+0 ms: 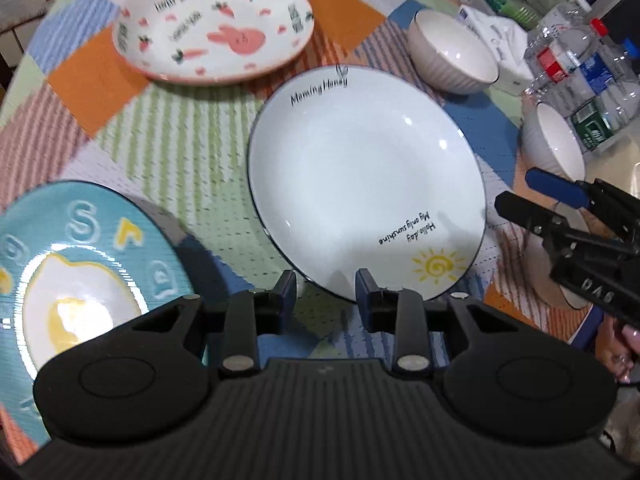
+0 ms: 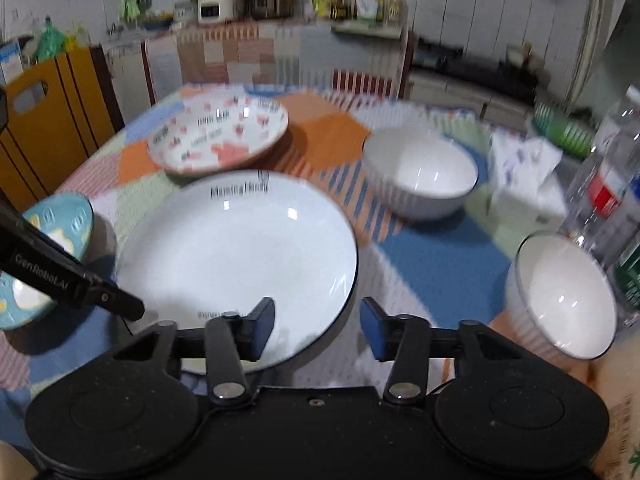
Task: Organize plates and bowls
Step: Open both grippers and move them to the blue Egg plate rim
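The white plate (image 1: 366, 184) lies in the middle of the bench (image 1: 192, 136), with the pink plate (image 1: 214, 24) at 11 o'clock from it, the blue plate (image 1: 80, 264) at 8 o'clock, and two bowls (image 1: 454, 56) (image 1: 554, 142) at 1 and 3 o'clock.

I judge the step is to pick up the white plate for stacking. To do it well, one finger should slide under the near rim and the other over it, then close firmly, since the glaze looks slippery.

The left gripper (image 1: 326, 294) hovers low at the plate's 6 o'clock edge, fingers spread and holding nothing. The right gripper (image 2: 318, 330) is near the 5 o'clock edge, fingers also spread and empty.
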Available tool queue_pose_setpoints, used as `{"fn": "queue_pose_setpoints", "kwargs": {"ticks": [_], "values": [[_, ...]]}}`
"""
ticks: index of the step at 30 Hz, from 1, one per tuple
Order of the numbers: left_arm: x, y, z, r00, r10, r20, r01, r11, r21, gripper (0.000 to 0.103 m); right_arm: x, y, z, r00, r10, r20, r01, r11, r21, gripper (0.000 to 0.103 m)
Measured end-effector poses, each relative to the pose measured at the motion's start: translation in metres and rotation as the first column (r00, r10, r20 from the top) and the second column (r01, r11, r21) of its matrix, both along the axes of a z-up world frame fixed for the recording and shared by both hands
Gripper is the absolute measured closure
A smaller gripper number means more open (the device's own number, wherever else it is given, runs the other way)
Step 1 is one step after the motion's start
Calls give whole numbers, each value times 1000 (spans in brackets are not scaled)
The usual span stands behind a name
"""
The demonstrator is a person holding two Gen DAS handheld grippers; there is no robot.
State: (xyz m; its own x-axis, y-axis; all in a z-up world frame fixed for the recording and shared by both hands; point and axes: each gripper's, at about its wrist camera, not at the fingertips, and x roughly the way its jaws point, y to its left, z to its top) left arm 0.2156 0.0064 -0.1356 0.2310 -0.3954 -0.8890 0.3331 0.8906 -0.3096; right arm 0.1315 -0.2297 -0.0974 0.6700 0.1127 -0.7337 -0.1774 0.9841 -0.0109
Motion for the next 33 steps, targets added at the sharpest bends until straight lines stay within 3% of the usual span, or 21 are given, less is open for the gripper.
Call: {"fn": "queue_pose_setpoints", "kwargs": {"ticks": [5, 10, 13, 16, 18, 22, 24, 25, 29, 33], "values": [[-9, 16, 35, 999, -9, 51, 7, 999, 47, 67, -2, -3, 27, 997, 5, 71, -9, 998, 60, 26], [-23, 36, 67, 993, -33, 109, 24, 996, 88, 61, -5, 7, 54, 988, 44, 151, -59, 993, 99, 17], [-33, 51, 80, 987, -40, 154, 23, 994, 110, 61, -7, 18, 69, 969, 71, 239, -95, 991, 89, 1], [-39, 66, 81, 976, -29, 215, -1, 991, 136, 58, 0, 28, 74, 943, 49, 328, -73, 995, 62, 0], [-41, 77, 74, 975, -7, 224, -30, 986, 163, 58, 17, 33, 76, 955, 22, 294, -48, 996, 80, 0], [-49, 100, 64, 971, 16, 238, -56, 985, 162, 55, 46, 35, 72, 987, -27, 156, -20, 956, 291, 0], [-51, 109, 60, 975, 2, 222, -44, 981, 187, 41, 56, 47, 69, 995, 19, 95, -49, 945, 324, 3], [-52, 114, 59, 977, -5, 213, -39, 979, 200, 41, 58, 55, 64, 996, 47, 75, -69, 943, 326, 5], [-49, 136, 53, 983, 38, 182, -73, 979, 189, 35, 69, 90, 52, 980, 191, -51, -158, 911, 382, 11], [-43, 160, 44, 989, 72, 130, -92, 984, 151, 35, 62, 123, 28, 954, 266, -140, -189, 894, 406, 12]]}}
